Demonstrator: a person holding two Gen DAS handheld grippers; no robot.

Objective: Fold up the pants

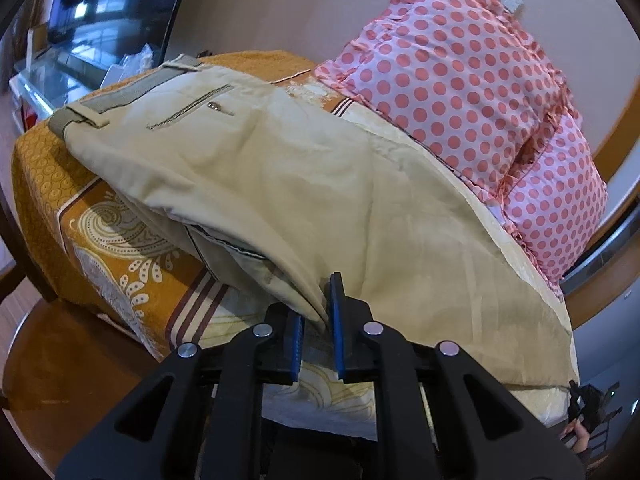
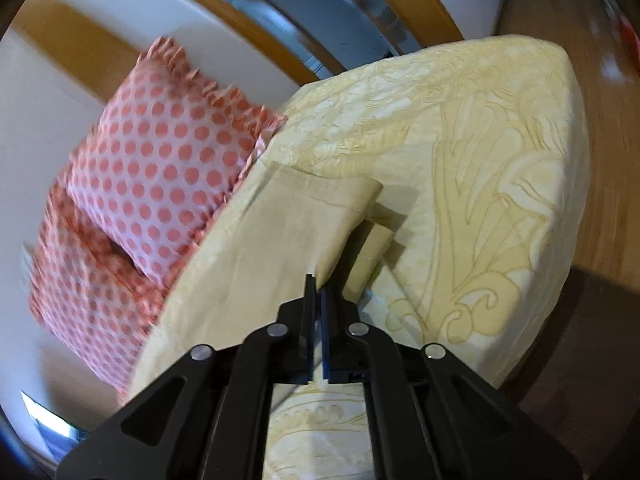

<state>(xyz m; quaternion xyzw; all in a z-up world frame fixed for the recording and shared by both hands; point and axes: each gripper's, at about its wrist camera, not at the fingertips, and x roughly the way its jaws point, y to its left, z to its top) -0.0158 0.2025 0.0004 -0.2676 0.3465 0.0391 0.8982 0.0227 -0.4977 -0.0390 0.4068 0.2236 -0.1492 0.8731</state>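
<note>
Beige pants (image 1: 280, 184) lie along the bed, waistband and back pocket at the far left in the left wrist view. My left gripper (image 1: 324, 312) is shut on the near edge of the pants around the seat and thigh, lifting a fold of cloth. In the right wrist view the leg end of the pants (image 2: 304, 216) lies on the cream bedsheet (image 2: 500, 160), its hem toward the far side. My right gripper (image 2: 318, 292) is shut on the near edge of that leg. The other leg's hem peeks out underneath, to the right.
Two pink polka-dot pillows (image 1: 460, 80) (image 2: 152, 168) lean against the wall beside the pants. An orange patterned cover (image 1: 112, 248) lies on the bed under the waistband end. Wooden floor (image 2: 624, 160) runs around the bed. A dark screen (image 1: 104, 4) stands at the far left.
</note>
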